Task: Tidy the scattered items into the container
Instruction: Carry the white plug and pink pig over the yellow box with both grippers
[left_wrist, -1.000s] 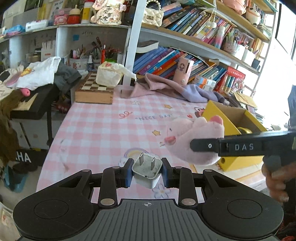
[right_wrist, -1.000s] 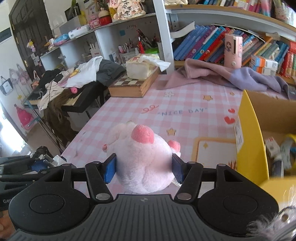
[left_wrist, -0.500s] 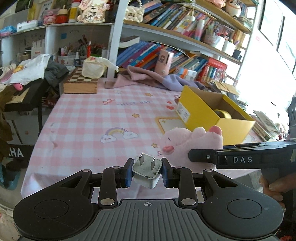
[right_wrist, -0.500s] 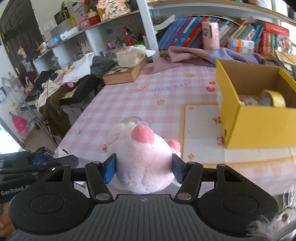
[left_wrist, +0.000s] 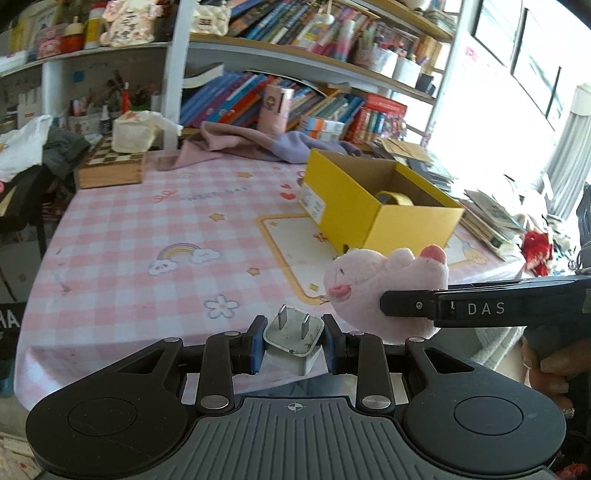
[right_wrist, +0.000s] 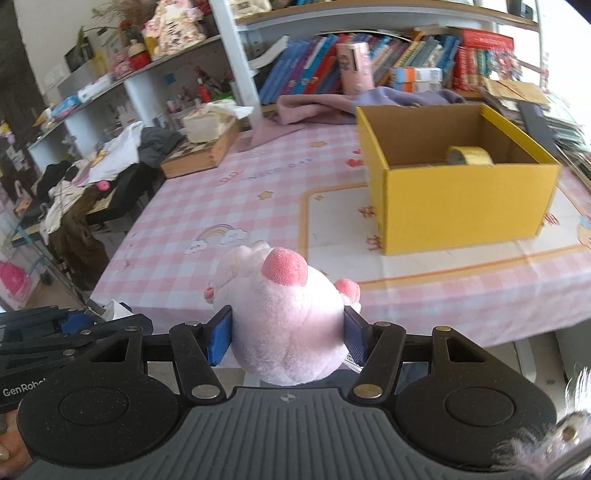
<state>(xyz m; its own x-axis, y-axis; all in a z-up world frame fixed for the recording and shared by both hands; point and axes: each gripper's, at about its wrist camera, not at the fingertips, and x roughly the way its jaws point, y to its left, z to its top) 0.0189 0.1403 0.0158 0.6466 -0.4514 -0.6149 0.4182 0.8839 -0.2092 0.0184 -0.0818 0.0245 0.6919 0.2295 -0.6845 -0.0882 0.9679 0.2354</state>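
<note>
My left gripper (left_wrist: 293, 341) is shut on a white plug adapter (left_wrist: 293, 339), prongs up, held off the near edge of the table. My right gripper (right_wrist: 288, 334) is shut on a pink plush pig (right_wrist: 284, 317); the pig also shows at the right of the left wrist view (left_wrist: 384, 288). The open yellow box (right_wrist: 465, 199) stands on the pink checked tablecloth ahead and to the right, with a roll of yellow tape (right_wrist: 469, 155) inside. It also shows in the left wrist view (left_wrist: 373, 206).
A wooden chessboard box (left_wrist: 110, 166) with a tissue pack sits at the table's far left. Pink and purple cloth (left_wrist: 251, 144) lies along the back by the bookshelves. Stacked papers (left_wrist: 491, 218) lie right of the box. A cluttered dark side table (right_wrist: 92, 184) stands left.
Both grippers have pulled back from the table and risen, each keeping its item. The yellow box now lies farther ahead, and the table's near edge is in view.
</note>
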